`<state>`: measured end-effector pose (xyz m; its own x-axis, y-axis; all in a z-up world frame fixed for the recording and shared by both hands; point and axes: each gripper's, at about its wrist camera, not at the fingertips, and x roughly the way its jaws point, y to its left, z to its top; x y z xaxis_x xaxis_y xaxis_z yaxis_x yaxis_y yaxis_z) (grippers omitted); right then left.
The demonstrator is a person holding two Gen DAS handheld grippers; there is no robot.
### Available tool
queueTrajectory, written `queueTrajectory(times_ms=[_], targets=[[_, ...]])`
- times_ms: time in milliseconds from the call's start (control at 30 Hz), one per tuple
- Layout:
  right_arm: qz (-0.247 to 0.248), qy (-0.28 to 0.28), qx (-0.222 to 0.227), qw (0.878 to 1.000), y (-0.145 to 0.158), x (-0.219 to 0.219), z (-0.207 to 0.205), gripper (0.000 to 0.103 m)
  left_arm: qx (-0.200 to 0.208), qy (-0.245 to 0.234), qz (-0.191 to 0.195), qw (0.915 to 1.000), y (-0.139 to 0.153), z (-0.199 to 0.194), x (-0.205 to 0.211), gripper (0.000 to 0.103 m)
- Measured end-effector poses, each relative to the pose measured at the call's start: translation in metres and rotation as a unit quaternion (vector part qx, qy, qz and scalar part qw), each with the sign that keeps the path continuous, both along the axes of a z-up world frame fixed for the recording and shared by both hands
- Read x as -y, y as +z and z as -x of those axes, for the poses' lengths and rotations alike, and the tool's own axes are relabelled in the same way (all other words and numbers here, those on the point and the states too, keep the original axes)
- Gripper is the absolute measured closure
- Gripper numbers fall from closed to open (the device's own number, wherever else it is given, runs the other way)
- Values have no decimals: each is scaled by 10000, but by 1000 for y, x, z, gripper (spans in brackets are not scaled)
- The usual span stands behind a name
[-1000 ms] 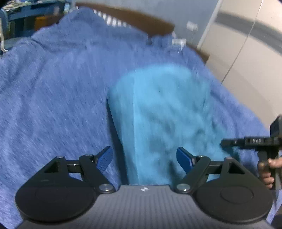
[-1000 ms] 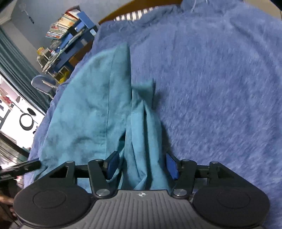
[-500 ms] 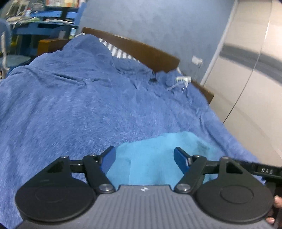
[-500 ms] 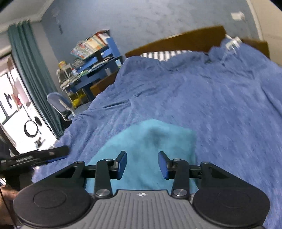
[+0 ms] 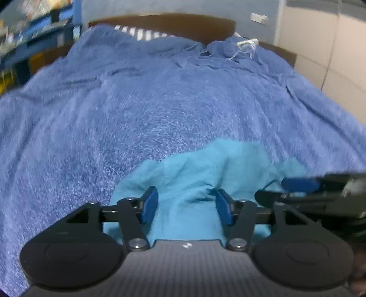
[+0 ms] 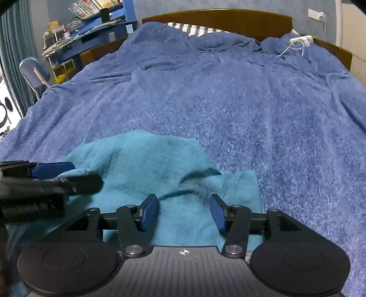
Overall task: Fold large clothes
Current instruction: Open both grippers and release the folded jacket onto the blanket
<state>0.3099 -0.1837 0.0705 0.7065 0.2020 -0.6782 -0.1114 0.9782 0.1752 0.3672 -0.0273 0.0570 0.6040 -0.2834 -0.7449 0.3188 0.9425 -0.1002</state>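
Note:
A teal garment (image 5: 205, 169) lies rumpled on the blue blanket (image 5: 160, 102) at the near edge of the bed; it also shows in the right wrist view (image 6: 146, 164). My left gripper (image 5: 186, 205) is open with its blue pads on either side of a raised fold of the garment. My right gripper (image 6: 183, 211) is open over the garment's near right part, with cloth between its pads. The right gripper shows at the right of the left wrist view (image 5: 304, 189), and the left gripper at the left of the right wrist view (image 6: 52, 176). Both sit close together.
The bed has a brown wooden headboard (image 6: 228, 19) and a striped pillow (image 6: 189, 28). A white charger with cable (image 6: 299, 41) lies at the far right. A blue desk with books (image 6: 91, 27) and a chair (image 6: 34, 73) stand left. Cupboard doors (image 5: 331, 45) stand right.
The garment lay long and flat a second ago; now it is bunched short at the near edge. Both grippers pulled back toward me, tilted up, and opened wider.

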Motion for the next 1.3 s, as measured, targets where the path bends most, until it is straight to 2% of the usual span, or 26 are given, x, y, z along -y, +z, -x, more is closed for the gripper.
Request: queueTrajectory(times_ms=[67, 167, 367, 533, 733, 867, 900, 967, 1033, 1100, 1167, 1300], targets=[[25, 47, 27, 10000, -4, -2, 4, 49, 151, -91, -206, 9996, -4, 7, 7, 45], [118, 65, 23, 9999, -3, 1, 13, 49, 141, -117, -114, 9998, -2, 10, 3, 44], [-16, 195, 240, 9995, 35, 14, 54, 49, -51, 122, 946, 9954, 40, 45, -49, 44], [-221, 490, 544, 9971, 72, 29, 125, 48, -43, 65, 1255, 9921, 73, 113, -90, 45], [30, 985, 753, 9923, 90, 23, 215, 48, -135, -223, 1284, 9914, 83, 203, -116, 45], [502, 1462, 813, 9846, 90, 4, 262, 48, -353, -574, 1097, 9917, 78, 240, -107, 45], [857, 1535, 716, 9818, 84, -4, 268, 48, -529, -675, 979, 9915, 73, 244, -101, 45], [1456, 1601, 478, 9751, 70, -14, 276, 48, -619, -759, 659, 9930, 65, 247, -90, 45], [1848, 1497, 279, 9709, 53, -16, 276, 48, -708, -835, 416, 9931, 58, 247, -79, 45], [1857, 1351, 51, 9733, 41, -9, 270, 46, -714, -929, 166, 9930, 54, 248, -66, 45], [1654, 1199, -116, 9788, 33, 0, 265, 43, -680, -1048, -79, 9921, 51, 250, -54, 43], [1304, 1016, -166, 9861, 31, 13, 265, 41, -647, -1071, -130, 9921, 55, 252, -51, 41]])
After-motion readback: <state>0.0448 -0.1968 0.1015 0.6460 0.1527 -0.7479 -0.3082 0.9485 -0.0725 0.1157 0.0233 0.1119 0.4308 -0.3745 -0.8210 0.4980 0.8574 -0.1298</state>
